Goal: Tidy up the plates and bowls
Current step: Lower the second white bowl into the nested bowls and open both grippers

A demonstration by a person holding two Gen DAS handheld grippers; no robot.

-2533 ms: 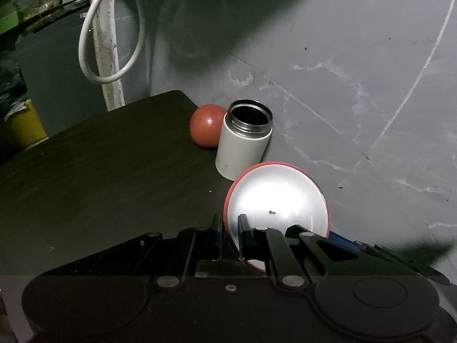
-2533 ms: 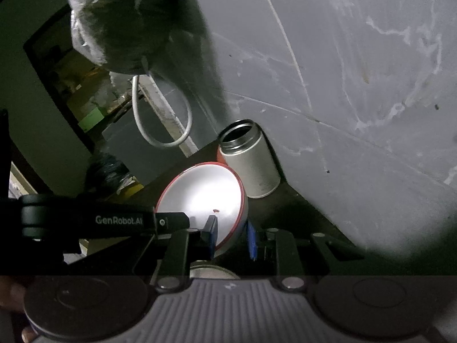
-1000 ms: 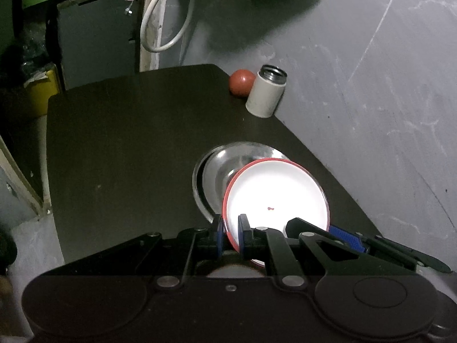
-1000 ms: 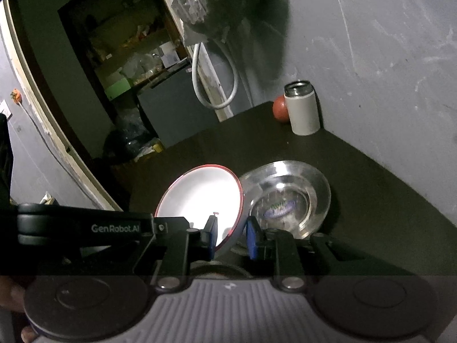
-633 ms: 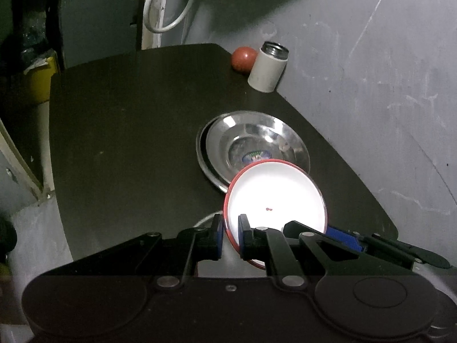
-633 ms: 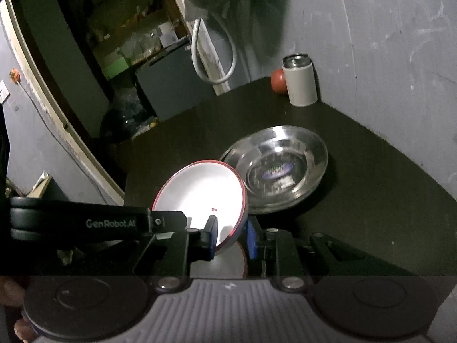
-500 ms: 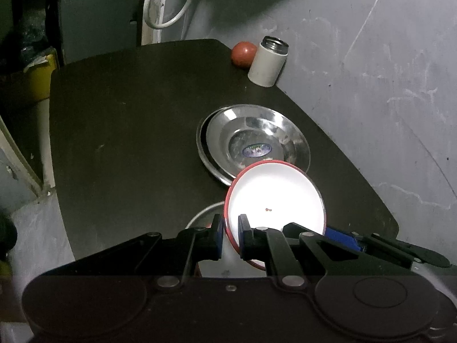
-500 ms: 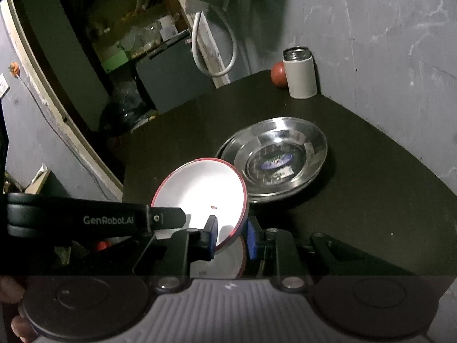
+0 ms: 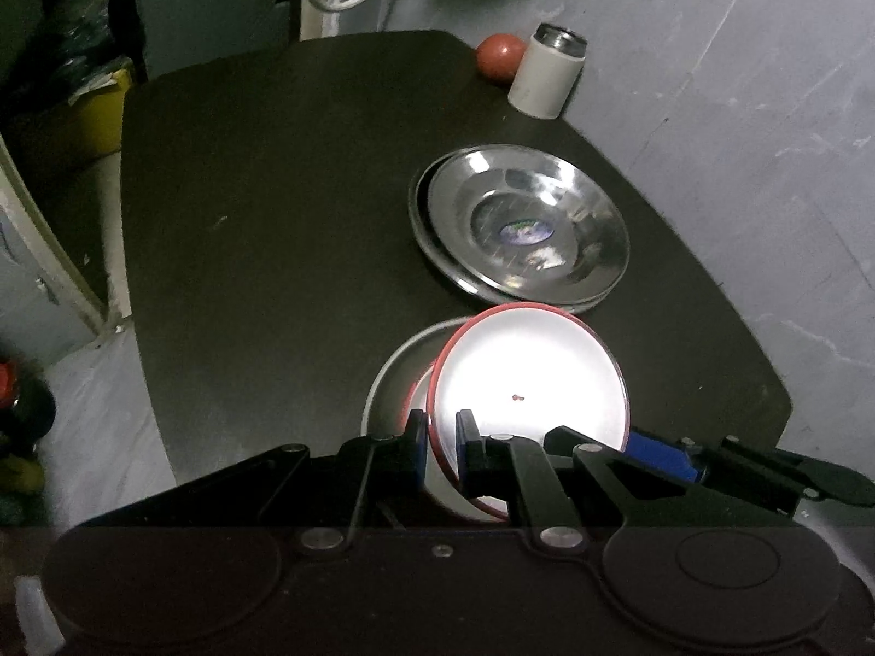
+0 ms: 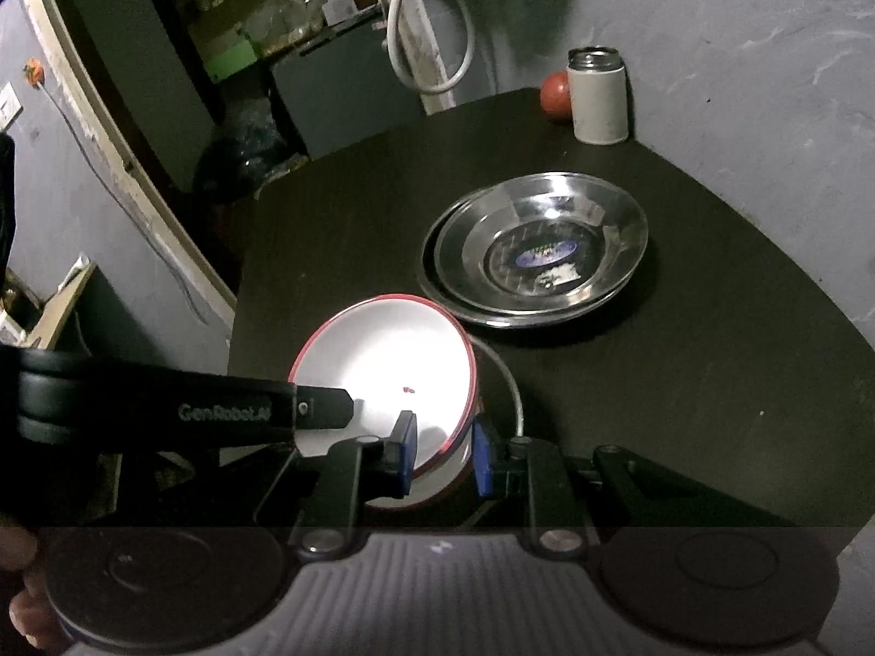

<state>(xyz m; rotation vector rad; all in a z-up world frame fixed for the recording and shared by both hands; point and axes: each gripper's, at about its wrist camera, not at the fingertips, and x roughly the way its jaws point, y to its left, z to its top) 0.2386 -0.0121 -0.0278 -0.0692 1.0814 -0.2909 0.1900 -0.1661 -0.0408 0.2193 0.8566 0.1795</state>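
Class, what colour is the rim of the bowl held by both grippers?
Red, around a white inside; the bowl shows best in the right wrist view.

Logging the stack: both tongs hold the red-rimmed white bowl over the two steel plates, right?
Not over the steel plates. Both wrist views show the red-rimmed white bowl, held by the left tongs and right tongs, above another bowl nearer the cameras.

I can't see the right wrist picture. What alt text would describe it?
Two handheld tongs, the right tongs and the left tongs, grip a red-rimmed white bowl on opposite sides, just above a steel plate on a dark table. Beyond sit stacked steel plates, a white canister and a red ball.
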